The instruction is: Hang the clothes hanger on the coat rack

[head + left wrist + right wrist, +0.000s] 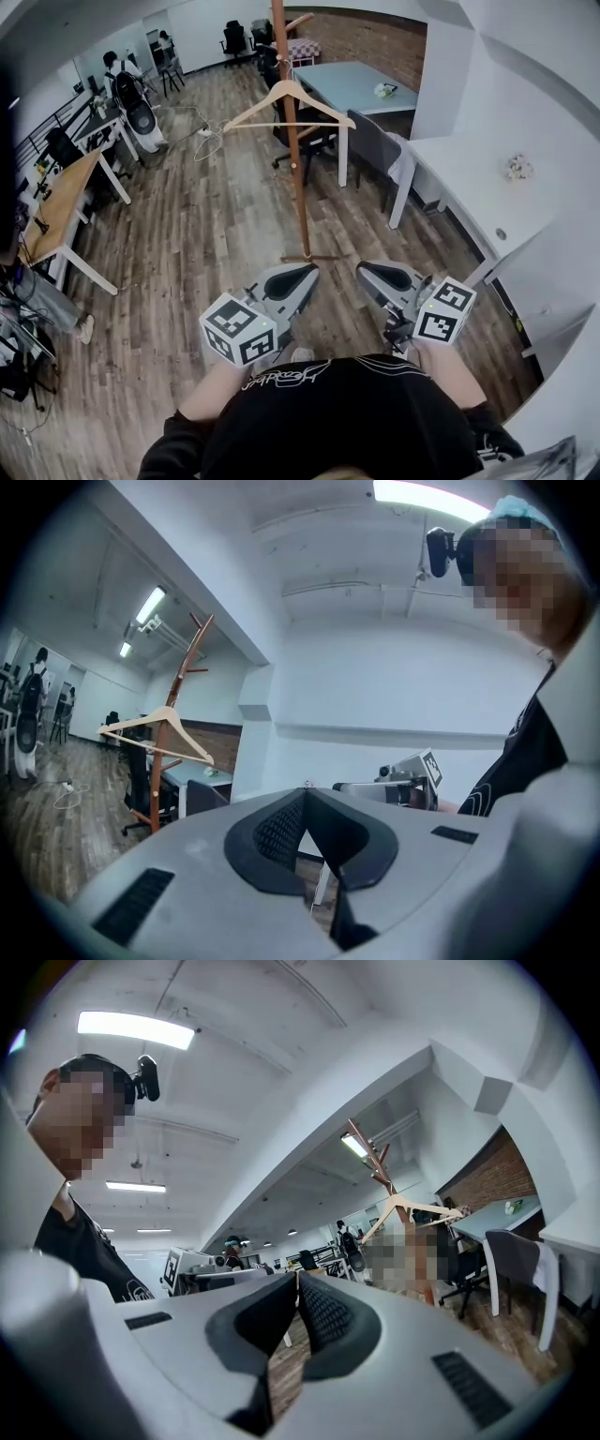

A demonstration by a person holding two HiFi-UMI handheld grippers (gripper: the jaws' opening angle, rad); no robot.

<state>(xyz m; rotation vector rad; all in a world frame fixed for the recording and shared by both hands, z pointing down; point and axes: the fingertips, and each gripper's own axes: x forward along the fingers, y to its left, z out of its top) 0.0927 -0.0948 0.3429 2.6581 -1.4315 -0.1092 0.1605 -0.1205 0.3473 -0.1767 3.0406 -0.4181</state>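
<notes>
The wood-plank floor (187,244) fills most of the frame. On it, the coat rack (298,187) stands at upper centre, with a white cable (208,141) trailing to its left. At upper right a pale table (347,89) bears a small object (384,90), and a wooden desk (52,211) stands at far left

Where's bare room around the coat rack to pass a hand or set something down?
Free: wood floor between coat rack and wooden desk, plus floor before its base. Crowded: black chair and grey table press in behind and right of the pole.
</notes>
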